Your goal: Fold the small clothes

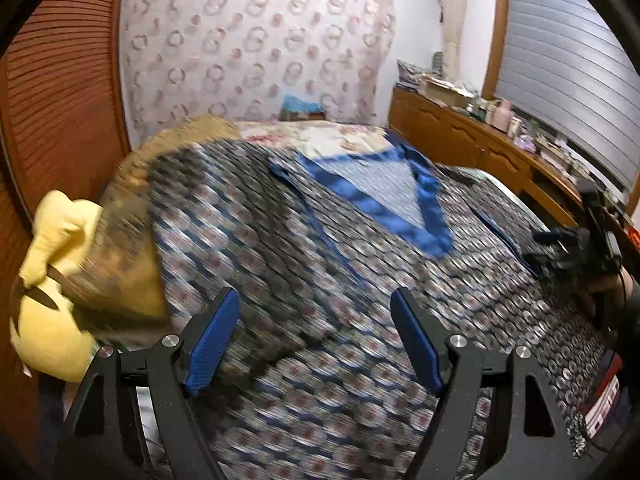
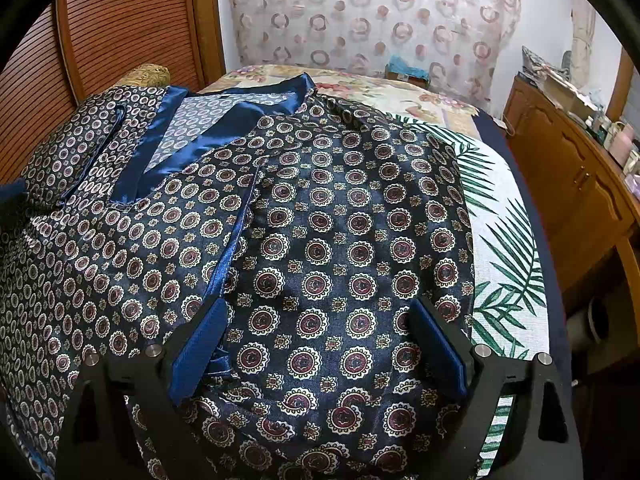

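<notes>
A dark navy satin top (image 2: 320, 248) with round medallion print and a shiny blue V-neck collar (image 2: 192, 136) lies spread flat on the bed. It also fills the left wrist view (image 1: 320, 280), blurred, its collar (image 1: 384, 200) toward the far side. My left gripper (image 1: 316, 300) is open and empty above the garment's lower part. My right gripper (image 2: 316, 312) is open and empty, low over the front of the garment near a blue placket edge (image 2: 232, 248). The right gripper also shows at the right edge of the left wrist view (image 1: 576, 248).
The bed has a palm-leaf sheet (image 2: 504, 240) at the right and a floral cover (image 2: 360, 84) at the far end. A yellow plush toy (image 1: 52, 280) and a brown pillow (image 1: 128, 248) lie at the left. A wooden cabinet (image 2: 568, 176) with clutter stands right; slatted wooden doors (image 2: 120, 20) stand left.
</notes>
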The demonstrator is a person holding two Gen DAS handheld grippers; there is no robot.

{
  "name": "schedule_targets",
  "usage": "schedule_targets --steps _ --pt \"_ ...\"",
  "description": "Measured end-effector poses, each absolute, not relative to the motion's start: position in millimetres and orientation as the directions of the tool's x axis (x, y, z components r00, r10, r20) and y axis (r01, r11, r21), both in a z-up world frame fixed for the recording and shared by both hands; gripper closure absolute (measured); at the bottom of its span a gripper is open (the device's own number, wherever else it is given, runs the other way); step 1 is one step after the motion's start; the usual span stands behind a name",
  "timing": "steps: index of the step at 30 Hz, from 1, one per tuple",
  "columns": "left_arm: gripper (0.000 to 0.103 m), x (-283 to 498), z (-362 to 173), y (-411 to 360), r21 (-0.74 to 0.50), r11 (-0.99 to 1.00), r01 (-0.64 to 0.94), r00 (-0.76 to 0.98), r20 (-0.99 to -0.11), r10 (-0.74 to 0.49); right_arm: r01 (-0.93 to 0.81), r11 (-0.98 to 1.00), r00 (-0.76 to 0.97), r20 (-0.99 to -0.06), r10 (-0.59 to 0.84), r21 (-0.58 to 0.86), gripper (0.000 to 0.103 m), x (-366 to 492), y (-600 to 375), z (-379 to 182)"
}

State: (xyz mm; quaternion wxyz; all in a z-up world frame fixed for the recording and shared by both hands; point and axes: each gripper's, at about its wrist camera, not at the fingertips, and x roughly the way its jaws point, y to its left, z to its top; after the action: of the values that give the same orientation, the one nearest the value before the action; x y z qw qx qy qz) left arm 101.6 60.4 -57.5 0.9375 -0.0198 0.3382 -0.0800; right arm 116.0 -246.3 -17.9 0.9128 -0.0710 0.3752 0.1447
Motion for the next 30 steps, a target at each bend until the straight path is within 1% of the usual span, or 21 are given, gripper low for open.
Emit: schedule_targets --steps 3,7,11,16,21,22,24,26,30 --pt "0.036 114.4 -51.5 75.8 -0.065 0.991 0.117 0.761 -0.636 -0.131 -0.318 0.948 0.677 -0.705 0.21 -0.022 0.01 115.9 -246.1 -17.9" --pt "0.044 138.6 -47.3 94.1 -0.05 0.993 0.106 0.744 -0.658 -0.113 -0.32 0.947 0.673 -0.708 0.216 -0.015 0.01 116.8 -247.1 -17.4" --pt "0.044 166.7 -49.1 108.5 -0.016 0.997 0.076 0.724 -0.686 -0.066 -0.318 0.948 0.673 -0.699 0.241 0.021 0.01 121.9 -254.4 -10.7" --pt "0.044 191.0 -53.2 126.3 -0.022 0.999 0.043 0.703 -0.709 -0.045 -0.294 0.955 0.707 -0.666 0.237 0.027 0.01 136.6 -271.9 12.7" --pt "0.044 203.1 -56.8 137.9 -0.047 0.999 0.027 0.692 -0.72 -0.052 -0.261 0.965 0.711 -0.675 0.196 0.006 0.011 171.2 -293.9 21.0" --pt "0.044 204.8 -58.0 140.4 -0.054 0.998 0.026 0.689 -0.722 -0.058 -0.258 0.966 0.706 -0.68 0.197 0.013 0.014 178.0 -297.1 20.8" --pt "0.044 207.6 -58.9 141.6 -0.058 0.998 0.026 0.684 -0.727 -0.06 -0.259 0.965 0.687 -0.697 0.206 0.031 0.018 193.3 -301.3 18.3" --pt "0.044 210.4 -58.5 142.7 -0.055 0.998 0.027 0.68 -0.731 -0.059 -0.252 0.967 0.679 -0.706 0.2 0.032 0.019 207.2 -304.8 16.0" --pt "0.044 215.3 -55.8 142.9 -0.056 0.998 0.035 0.677 -0.733 -0.065 -0.243 0.966 0.652 -0.723 0.23 0.088 0.032 234.5 -313.7 10.5"
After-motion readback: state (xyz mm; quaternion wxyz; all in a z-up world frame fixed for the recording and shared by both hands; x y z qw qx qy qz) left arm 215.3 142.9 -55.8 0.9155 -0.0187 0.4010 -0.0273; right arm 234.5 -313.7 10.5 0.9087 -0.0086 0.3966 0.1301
